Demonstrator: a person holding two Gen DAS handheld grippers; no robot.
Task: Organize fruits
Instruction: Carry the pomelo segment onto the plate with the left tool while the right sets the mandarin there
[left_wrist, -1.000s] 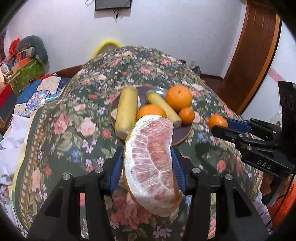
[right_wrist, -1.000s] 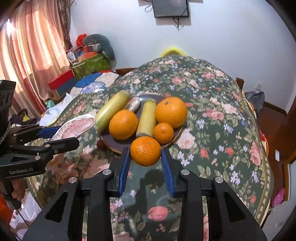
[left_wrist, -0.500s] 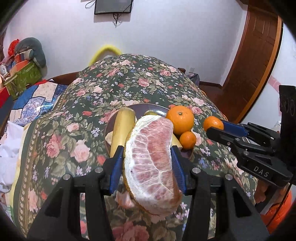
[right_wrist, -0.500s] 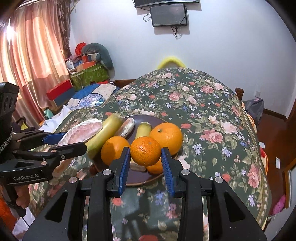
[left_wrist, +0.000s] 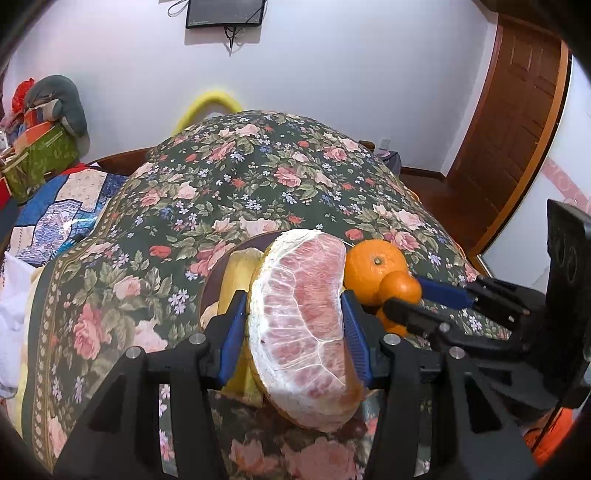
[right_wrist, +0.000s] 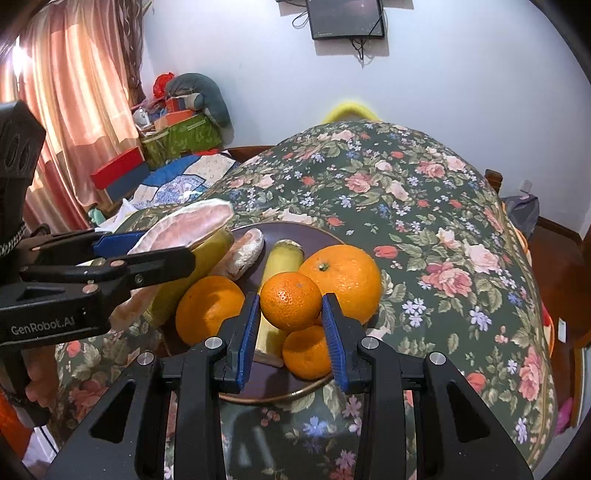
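Observation:
My left gripper (left_wrist: 293, 336) is shut on a peeled pink pomelo wedge (left_wrist: 303, 325) and holds it over the near left side of the dark plate (right_wrist: 295, 230); the gripper also shows in the right wrist view (right_wrist: 147, 247). My right gripper (right_wrist: 290, 328) is shut on a small mandarin (right_wrist: 290, 300) and holds it above the plate's near side; this gripper also shows in the left wrist view (left_wrist: 410, 295). On the plate lie two large oranges (right_wrist: 341, 280) (right_wrist: 208, 308), another small mandarin (right_wrist: 308, 352), two yellow-green cylinders (right_wrist: 275, 295) and a pale piece (right_wrist: 245, 253).
The plate sits on a table under a floral cloth (right_wrist: 424, 206). Boxes, bags and a quilt (right_wrist: 173, 140) are piled at the left by a pink curtain. A wooden door (left_wrist: 517, 122) stands at the right, and a screen (right_wrist: 345, 18) hangs on the white wall.
Both grippers have moved forward and now hang over the plate, each still holding its fruit. The pomelo wedge now hides part of the plate in the left wrist view.

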